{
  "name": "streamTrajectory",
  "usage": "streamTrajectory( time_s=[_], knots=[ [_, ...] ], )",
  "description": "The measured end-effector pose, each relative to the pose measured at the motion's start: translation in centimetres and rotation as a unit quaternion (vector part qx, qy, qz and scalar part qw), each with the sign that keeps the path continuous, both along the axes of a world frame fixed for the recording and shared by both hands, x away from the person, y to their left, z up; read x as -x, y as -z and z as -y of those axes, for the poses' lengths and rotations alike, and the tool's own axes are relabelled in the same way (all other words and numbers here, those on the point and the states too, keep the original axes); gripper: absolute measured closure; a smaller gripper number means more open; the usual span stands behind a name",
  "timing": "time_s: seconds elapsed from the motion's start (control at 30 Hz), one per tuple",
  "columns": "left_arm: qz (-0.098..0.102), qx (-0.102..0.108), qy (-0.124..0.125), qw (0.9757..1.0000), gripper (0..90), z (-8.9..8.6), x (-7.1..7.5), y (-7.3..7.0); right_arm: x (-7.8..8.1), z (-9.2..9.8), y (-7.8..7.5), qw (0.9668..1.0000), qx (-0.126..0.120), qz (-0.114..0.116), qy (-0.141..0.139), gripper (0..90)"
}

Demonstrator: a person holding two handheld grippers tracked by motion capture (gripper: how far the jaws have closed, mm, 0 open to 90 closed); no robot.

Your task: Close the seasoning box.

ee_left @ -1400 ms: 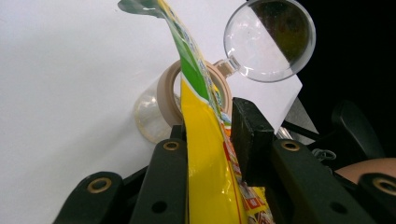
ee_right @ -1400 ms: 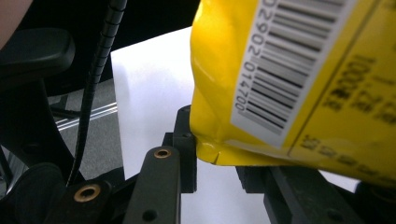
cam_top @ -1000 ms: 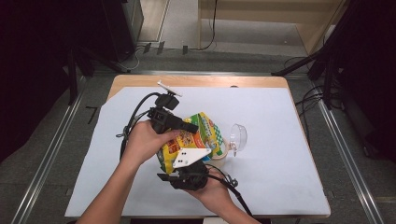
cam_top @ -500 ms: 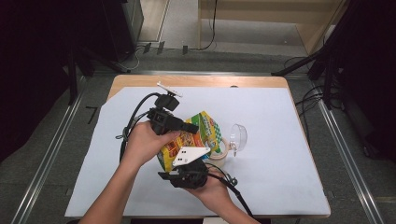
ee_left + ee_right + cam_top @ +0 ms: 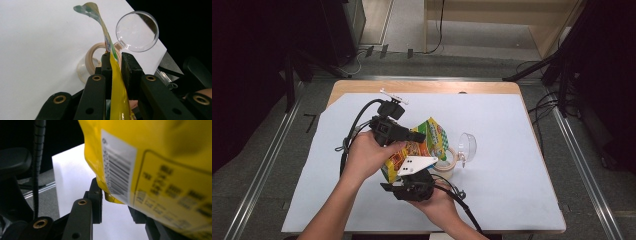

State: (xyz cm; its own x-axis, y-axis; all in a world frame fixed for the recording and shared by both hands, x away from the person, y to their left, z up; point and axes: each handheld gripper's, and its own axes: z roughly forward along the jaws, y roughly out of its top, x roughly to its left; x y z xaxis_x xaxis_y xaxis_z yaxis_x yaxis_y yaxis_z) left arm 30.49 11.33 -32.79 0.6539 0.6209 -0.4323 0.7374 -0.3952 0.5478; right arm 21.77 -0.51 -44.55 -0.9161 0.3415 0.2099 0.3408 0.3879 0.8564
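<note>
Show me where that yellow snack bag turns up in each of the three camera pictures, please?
High view: the yellow snack bag sits mid-table between the left gripper and right gripper.
Left gripper view: its edge rises from the bottom centre, clamped between the jaws.
Right gripper view: its barcoded back covers the upper right, corner between the jaws.
Shared landmark: the white table cover.

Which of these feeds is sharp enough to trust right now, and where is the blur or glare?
Left gripper view: snack bag edge and clear lid sharp, some glare on the white table cover. Right gripper view: the bag's barcode label and print blurred. High view: evenly lit, dark surroundings.
</note>
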Motion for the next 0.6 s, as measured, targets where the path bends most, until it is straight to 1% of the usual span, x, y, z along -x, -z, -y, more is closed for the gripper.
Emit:
streamTrajectory(
  time_s=[0.1, 0.13, 0.17, 0.27, 0.37, 0.4, 0.47, 0.6],
  knots=[
    [0.001, 0.012, -0.001, 0.9999, 78.9, -0.09, -0.15, -0.03, 0.06, 0.13, -0.5, 0.9998, -0.017, -0.01, -0.005, 70.1],
    [-0.001, 0.015, -0.002, 0.9999, 78.6, -0.16, -0.23, -0.07, 0.13, 0.11, -0.68, 0.9997, -0.017, -0.013, -0.008, 70.9],
    [0.0, 0.018, -0.002, 0.9998, 78.5, -0.21, -0.33, -0.04, 0.18, 0.08, -0.82, 0.9998, -0.016, -0.01, -0.009, 71.1],
    [-0.002, 0.02, -0.003, 0.9998, 78.4, -0.27, -0.51, 0.06, 0.21, 0.07, -1.07, 0.9998, -0.014, -0.009, -0.009, 71.1],
    [-0.003, 0.017, -0.003, 0.9998, 78.4, -0.21, -0.6, 0.18, 0.18, 0.11, -1.01, 0.9999, -0.01, -0.008, -0.008, 71.1],
    [-0.003, 0.019, -0.003, 0.9998, 78.4, -0.2, -0.62, 0.23, 0.1, 0.12, -0.97, 0.9999, -0.009, -0.005, -0.008, 71.2],
    [-0.003, 0.017, -0.005, 0.9998, 78.4, -0.26, -0.67, 0.25, 0.07, 0.11, -0.96, 0.9999, -0.009, -0.007, -0.009, 71.3],
    [-0.004, 0.019, -0.006, 0.9998, 78.4, -0.5, -0.78, 0.31, 0.08, 0.01, -0.97, 0.9999, -0.007, -0.004, -0.008, 71.3]
  ],
)
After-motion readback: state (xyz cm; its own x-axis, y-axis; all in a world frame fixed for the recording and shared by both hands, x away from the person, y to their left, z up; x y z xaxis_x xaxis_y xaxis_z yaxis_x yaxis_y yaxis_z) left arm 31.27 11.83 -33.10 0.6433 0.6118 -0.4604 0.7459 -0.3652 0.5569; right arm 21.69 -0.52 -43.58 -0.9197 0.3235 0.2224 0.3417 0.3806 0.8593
